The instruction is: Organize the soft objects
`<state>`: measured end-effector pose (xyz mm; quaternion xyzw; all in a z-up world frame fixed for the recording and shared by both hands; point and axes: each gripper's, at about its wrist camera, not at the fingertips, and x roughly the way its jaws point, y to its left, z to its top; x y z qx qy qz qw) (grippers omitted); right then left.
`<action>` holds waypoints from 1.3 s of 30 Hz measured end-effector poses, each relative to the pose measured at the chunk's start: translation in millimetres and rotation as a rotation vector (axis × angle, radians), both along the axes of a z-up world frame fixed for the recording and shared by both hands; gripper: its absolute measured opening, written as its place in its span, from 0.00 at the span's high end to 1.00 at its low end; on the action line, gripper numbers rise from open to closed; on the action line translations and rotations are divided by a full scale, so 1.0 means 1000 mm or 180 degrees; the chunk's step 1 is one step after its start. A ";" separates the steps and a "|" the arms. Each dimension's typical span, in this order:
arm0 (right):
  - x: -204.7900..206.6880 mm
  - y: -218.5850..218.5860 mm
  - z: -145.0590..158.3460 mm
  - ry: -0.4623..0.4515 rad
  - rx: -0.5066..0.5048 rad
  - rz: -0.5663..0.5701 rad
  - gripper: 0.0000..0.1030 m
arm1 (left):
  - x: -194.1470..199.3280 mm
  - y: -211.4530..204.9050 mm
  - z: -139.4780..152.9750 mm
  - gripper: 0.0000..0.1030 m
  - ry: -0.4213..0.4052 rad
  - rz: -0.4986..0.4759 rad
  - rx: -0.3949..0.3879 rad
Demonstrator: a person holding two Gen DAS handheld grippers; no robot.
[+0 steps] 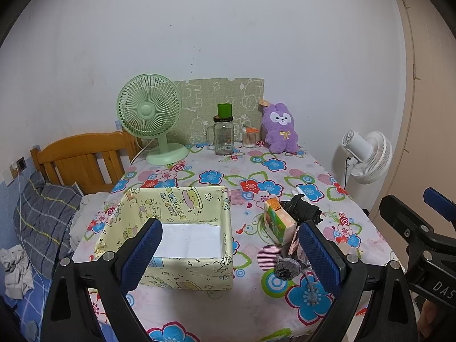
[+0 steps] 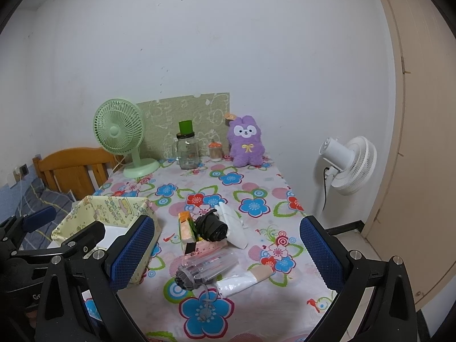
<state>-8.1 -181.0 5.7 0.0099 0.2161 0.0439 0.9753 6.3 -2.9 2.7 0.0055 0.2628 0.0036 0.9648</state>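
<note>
Both my tongs hang released and empty above the near edge of the flowered tablecloth [image 2: 256,313]: left gripper [image 1: 230,256] over the open pale-yellow cartoon-print fabric box [image 1: 182,273], right gripper [image 2: 228,253] over the soft clutter just beside it. I judge that split readies one to steady, one to pick. A rolled dark-grey cloth bundle [image 2: 212,228] lies against an orange-green tissue pack [image 2: 186,229]; nearer sits a grey knitted drawstring pouch [image 2: 185,279].

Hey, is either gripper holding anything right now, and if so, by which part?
Nothing is held. The left gripper and the right gripper both have their jaws wide apart and hover above the table, with only the storage box and the soft items seen between them.
</note>
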 end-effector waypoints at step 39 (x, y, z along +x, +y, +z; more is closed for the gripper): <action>0.027 0.000 -0.025 0.0177 -0.0026 0.0061 0.05 | 0.029 -0.032 -0.034 0.15 0.0261 -0.0250 0.0023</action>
